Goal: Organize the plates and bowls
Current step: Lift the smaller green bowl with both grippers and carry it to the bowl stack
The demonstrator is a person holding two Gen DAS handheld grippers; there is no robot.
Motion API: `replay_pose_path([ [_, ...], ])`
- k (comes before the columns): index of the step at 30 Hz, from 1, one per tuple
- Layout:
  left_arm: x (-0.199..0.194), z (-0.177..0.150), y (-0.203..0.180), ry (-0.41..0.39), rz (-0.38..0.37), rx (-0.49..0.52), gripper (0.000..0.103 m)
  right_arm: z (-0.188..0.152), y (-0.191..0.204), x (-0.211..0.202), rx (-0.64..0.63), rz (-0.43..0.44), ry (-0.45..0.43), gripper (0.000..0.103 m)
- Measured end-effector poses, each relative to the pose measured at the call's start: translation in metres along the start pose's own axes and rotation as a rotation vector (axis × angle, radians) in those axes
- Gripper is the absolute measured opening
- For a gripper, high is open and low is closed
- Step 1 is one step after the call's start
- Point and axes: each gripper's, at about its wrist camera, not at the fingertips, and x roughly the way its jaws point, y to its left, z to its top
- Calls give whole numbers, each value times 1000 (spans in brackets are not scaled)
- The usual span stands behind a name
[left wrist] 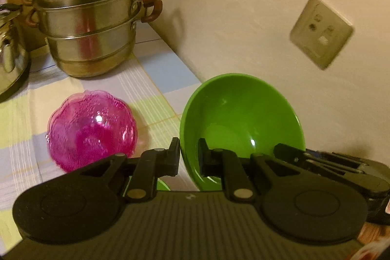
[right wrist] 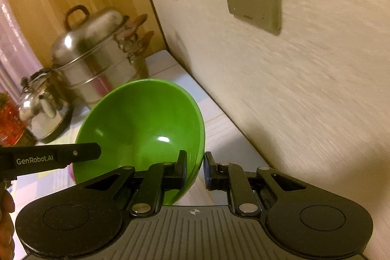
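A green bowl (left wrist: pixel 241 123) hangs tilted above the checked tablecloth, held from both sides. My left gripper (left wrist: pixel 189 157) is shut on its left rim, one finger outside and one inside. My right gripper (right wrist: pixel 195 169) is shut on its right rim (right wrist: pixel 198 138), and it shows at the right edge of the left wrist view (left wrist: pixel 316 160). The bowl fills the middle of the right wrist view (right wrist: pixel 143 128), where the left gripper's finger (right wrist: pixel 61 157) reaches in from the left. A pink translucent bowl (left wrist: pixel 92 130) sits on the cloth to the left.
A stacked steel steamer pot (left wrist: pixel 90 23) stands at the back by the wall, with a steel kettle (left wrist: pixel 12 50) to its left. The white wall (left wrist: pixel 268 28) with sockets runs close along the right. A red container (right wrist: pixel 9 123) stands at the far left.
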Motion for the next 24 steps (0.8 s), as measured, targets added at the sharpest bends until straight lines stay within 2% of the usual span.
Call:
replay_pose_path([
  [12,-82,-58,-7,-65,29,-33,13,-43,16,-70,-21,55,-32,14],
  [17,-104,-83,-5,-81,74,-37,13,-64,32,-86,-57,75,-33,13],
  [24,-129,-122,14,-93,106,-98,13,-86,53,-96,-120,103,-23,13],
])
